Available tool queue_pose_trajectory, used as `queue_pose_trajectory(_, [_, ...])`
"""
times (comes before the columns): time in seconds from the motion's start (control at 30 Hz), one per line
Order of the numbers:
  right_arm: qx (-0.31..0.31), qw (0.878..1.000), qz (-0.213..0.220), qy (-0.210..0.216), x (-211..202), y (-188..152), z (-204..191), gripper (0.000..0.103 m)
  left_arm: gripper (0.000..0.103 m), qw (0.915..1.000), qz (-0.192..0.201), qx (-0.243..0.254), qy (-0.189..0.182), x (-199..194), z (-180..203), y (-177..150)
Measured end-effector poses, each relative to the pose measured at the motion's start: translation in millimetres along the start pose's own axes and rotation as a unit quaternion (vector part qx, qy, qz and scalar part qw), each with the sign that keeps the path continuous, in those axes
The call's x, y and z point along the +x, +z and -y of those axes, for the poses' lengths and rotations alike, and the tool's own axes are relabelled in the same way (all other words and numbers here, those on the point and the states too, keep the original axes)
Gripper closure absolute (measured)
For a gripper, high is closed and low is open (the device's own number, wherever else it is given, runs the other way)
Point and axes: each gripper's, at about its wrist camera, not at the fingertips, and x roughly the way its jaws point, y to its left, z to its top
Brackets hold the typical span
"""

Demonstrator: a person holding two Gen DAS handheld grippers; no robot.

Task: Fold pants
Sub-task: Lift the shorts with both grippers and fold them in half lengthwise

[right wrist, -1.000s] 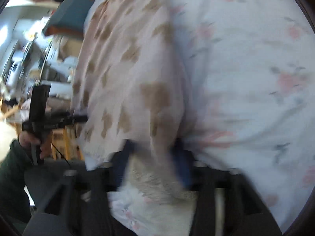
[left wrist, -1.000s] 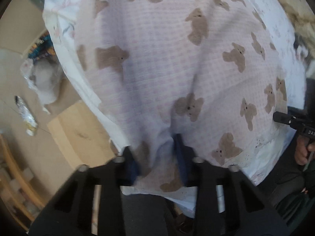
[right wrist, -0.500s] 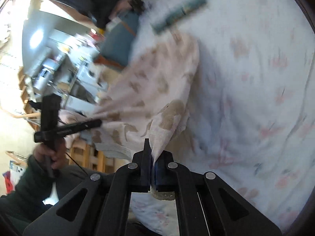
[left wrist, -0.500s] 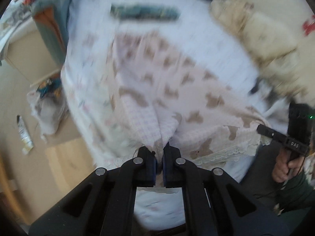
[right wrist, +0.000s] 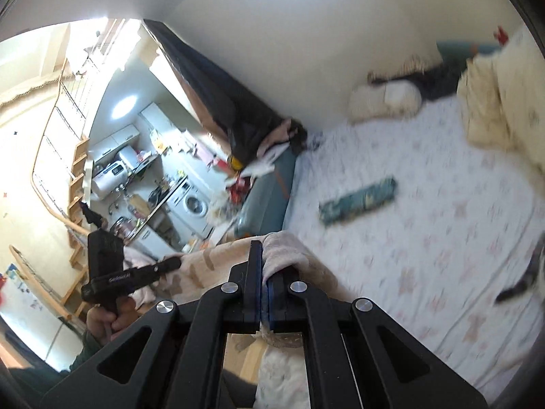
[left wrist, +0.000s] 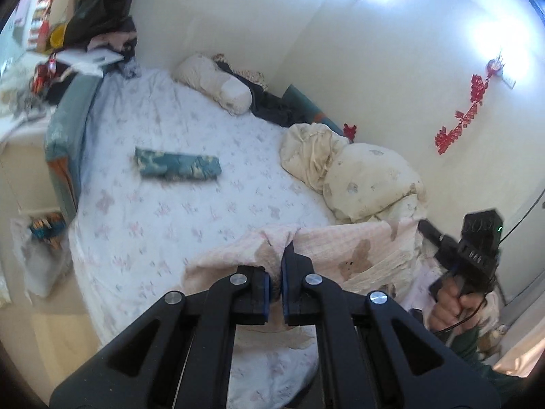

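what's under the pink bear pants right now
The pants hang from both claws, left and right, over the floral bed sheet. Whatever lies directly beneath is hidden.

— Where do the pink bear-print pants [left wrist: 344, 248] hang?
— Between both grippers, above the near edge of the floral-sheeted bed [left wrist: 190, 218].
— And farther back?
— A folded teal cloth [left wrist: 177, 167] lies mid-bed; a bunched cream duvet [left wrist: 361, 177] sits right, against the wall.
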Motion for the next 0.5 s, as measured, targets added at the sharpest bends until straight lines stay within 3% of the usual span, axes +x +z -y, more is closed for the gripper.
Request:
queue_pose_trajectory(0.23, [0.003, 0.999, -0.030, -0.043, 65, 43, 23, 0.101, 0.099, 0.9986, 0.000, 0.003, 0.053, 54, -23, 42])
queue_pose_trajectory(0.33, [-0.013, 0.998, -0.029, -0.058, 88, 58, 27, 0.101, 0.099, 0.9972, 0.019, 0.010, 0.072, 72, -34, 63])
queue_pose_trajectory(0.4, [-0.030, 0.997, -0.021, -0.065, 93, 63, 23, 0.101, 0.100, 0.9979, 0.019, -0.006, 0.062, 74, -37, 69])
queue_pose_trajectory(0.5, [-0.033, 0.997, -0.022, -0.066, 91, 64, 22, 0.101, 0.100, 0.9979, 0.034, 0.015, 0.054, 65, -29, 60])
